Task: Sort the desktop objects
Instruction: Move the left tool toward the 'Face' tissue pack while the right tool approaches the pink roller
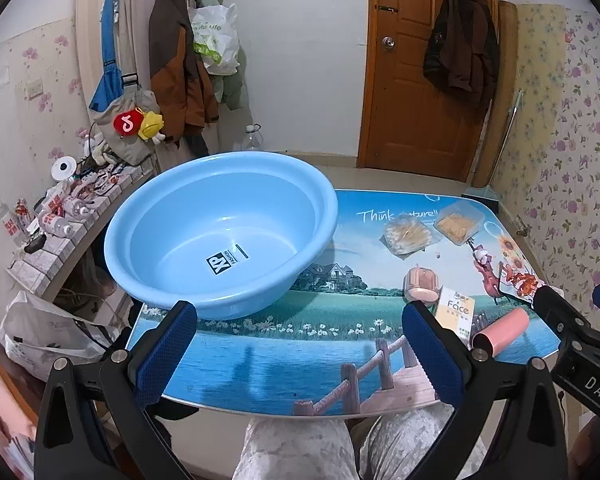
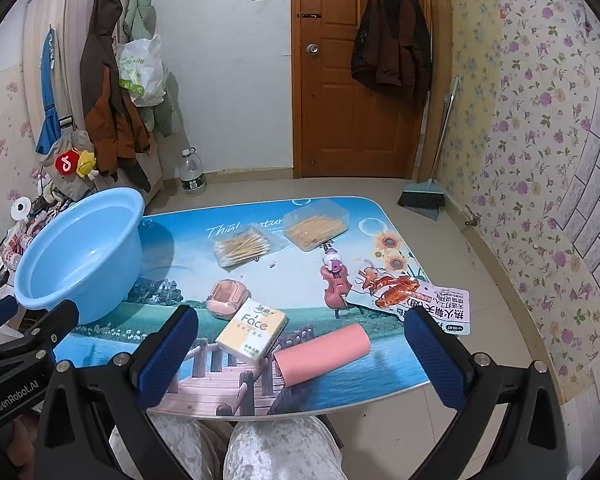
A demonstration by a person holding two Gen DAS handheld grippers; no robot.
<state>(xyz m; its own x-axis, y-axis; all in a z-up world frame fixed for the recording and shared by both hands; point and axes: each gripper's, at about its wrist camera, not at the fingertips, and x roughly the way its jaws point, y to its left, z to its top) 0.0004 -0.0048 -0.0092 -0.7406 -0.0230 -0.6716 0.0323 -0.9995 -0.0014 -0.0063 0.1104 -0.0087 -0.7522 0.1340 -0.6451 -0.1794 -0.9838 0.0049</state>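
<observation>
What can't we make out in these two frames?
- Blue basin: right wrist view shows only part of the inside; the near wall hides the bottom.
- Snack packet: left wrist view, partly covered by the right gripper and squeezed at the fisheye edge.
- Pink case: contents not visible in either view.
- Clear box of sticks: too small to identify the sticks.

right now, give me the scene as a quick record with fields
basin: blue basin, empty, on the left part of the table
loose items: pink roll, tissue pack, pink case, cotton swabs, toothpick box, snack packet
left gripper: open, holding nothing
right gripper: open, holding nothing
sorted so far: nothing
</observation>
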